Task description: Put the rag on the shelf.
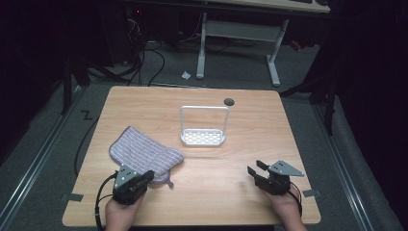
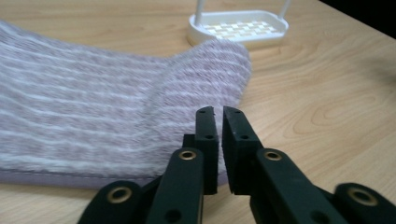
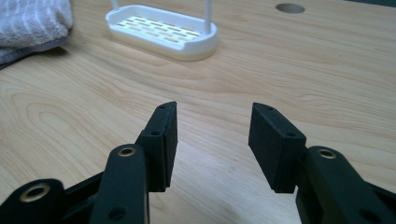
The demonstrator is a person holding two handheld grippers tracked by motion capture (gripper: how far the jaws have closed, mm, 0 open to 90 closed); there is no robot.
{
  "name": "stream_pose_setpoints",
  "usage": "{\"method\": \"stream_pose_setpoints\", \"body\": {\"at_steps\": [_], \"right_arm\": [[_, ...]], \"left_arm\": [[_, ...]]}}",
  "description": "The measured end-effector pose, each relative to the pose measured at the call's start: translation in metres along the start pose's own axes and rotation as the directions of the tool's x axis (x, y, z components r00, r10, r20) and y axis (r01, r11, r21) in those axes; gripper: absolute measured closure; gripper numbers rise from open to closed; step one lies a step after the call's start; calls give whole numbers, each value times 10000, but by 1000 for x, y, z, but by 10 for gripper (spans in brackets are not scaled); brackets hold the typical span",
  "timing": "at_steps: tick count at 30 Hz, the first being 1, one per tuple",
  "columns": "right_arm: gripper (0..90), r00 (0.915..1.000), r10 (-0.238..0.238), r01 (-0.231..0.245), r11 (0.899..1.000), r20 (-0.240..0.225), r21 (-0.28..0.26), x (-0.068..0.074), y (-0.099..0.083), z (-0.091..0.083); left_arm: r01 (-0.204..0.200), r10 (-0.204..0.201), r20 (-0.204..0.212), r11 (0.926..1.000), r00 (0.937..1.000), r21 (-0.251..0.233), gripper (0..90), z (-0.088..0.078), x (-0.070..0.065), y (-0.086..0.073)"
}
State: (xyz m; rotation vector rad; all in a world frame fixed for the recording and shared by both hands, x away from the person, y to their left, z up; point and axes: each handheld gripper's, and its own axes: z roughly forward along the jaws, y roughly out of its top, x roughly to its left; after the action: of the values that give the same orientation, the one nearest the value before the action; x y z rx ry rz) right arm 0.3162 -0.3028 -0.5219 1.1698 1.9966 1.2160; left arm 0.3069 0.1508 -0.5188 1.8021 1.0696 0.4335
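Wood: table (image 1: 240, 192), pale grain top, rounded corners, standing on grey floor (image 1: 48, 159).
Hole: small dark round opening (image 1: 229, 101) near the table's far edge, just beyond the rack; seen also in the right gripper view (image 3: 290, 8).
Cloth: lilac towel (image 1: 144, 153) with thin white stripes, lying flat on the left half of the table, near edge hemmed; a small corner tab sticks out at its near right.
Cloth, close: in the left gripper view the towel (image 2: 93, 112) spreads across the left and middle, its far corner lying close to the rack.
Rack: white plastic tray (image 1: 203, 137) with slotted base and a tall wire hoop handle, upright at table centre, apart from the towel.
Rack, close: base (image 2: 238, 29) seen beyond the towel in the left gripper view; base (image 3: 163, 31) at upper left in the right gripper view, its posts running out of the top.
Left gripper: black body (image 1: 149, 176) with grey plate, held in the left hand (image 1: 120, 214) at the near left edge, tips at the towel's near right edge.
Left jaws: nearly closed, a thin slit between the pads (image 2: 219, 140); whether towel is caught between them I cannot tell.
Right gripper: black body (image 1: 256, 168) with grey plate, held in the right hand (image 1: 287, 211) at the near right, over bare wood, well apart from rack and towel.
Right jaws: wide apart (image 3: 212, 140), nothing between them.
Background: second table's white legs (image 1: 238, 43) and dark cables (image 1: 144, 57) on the floor beyond.
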Motion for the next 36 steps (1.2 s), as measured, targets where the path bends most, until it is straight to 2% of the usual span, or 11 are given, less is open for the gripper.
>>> {"method": "stream_pose_setpoints", "body": {"at_steps": [5,9,13,16,21,25,27,28,30,33,36], "right_arm": [[526,9987,-449,454,9988,-233,200,9,2,8],[527,9984,-474,483,9984,-311,279,9,2,10],[527,9988,-366,374,9990,-319,253,8,0,8],[530,9993,-235,242,9994,-296,239,5,-2,4],[530,9997,-87,90,9999,-230,126,2,-2,1],[530,9997,-31,34,9999,-256,137,3,-2,2],[530,9996,-48,52,9999,-269,155,4,-1,2],[530,9994,-117,123,9998,-325,161,6,-1,3],[530,9992,-150,156,9998,-367,160,7,-1,3],[535,9982,-328,339,9992,-493,204,12,-1,4],[535,9973,-344,356,9992,-649,182,17,0,4]], "left_arm": [[-925,947,-403,9943,9947,539,854,22,-16,3],[-1222,1430,-1057,9757,9841,1818,603,49,-20,-3],[-1347,1577,-1191,9742,9803,1808,678,50,-17,-2],[-1023,1138,-582,9796,9918,1728,804,49,-19,-3],[-1331,1223,690,9740,9901,1831,808,50,-43,-6],[-2219,1728,2413,9556,9549,1938,800,55,-87,-12],[-2353,1787,2706,9524,9460,1938,789,56,-95,-13],[-2664,1963,3256,9456,9249,1866,780,59,-109,-15],[-2843,2091,3474,9414,9141,1815,768,60,-115,-15],[-2497,1516,4343,9518,8879,1782,669,60,-127,-14],[-2411,1542,4381,9589,8856,1498,559,55,-129,-11]]}}
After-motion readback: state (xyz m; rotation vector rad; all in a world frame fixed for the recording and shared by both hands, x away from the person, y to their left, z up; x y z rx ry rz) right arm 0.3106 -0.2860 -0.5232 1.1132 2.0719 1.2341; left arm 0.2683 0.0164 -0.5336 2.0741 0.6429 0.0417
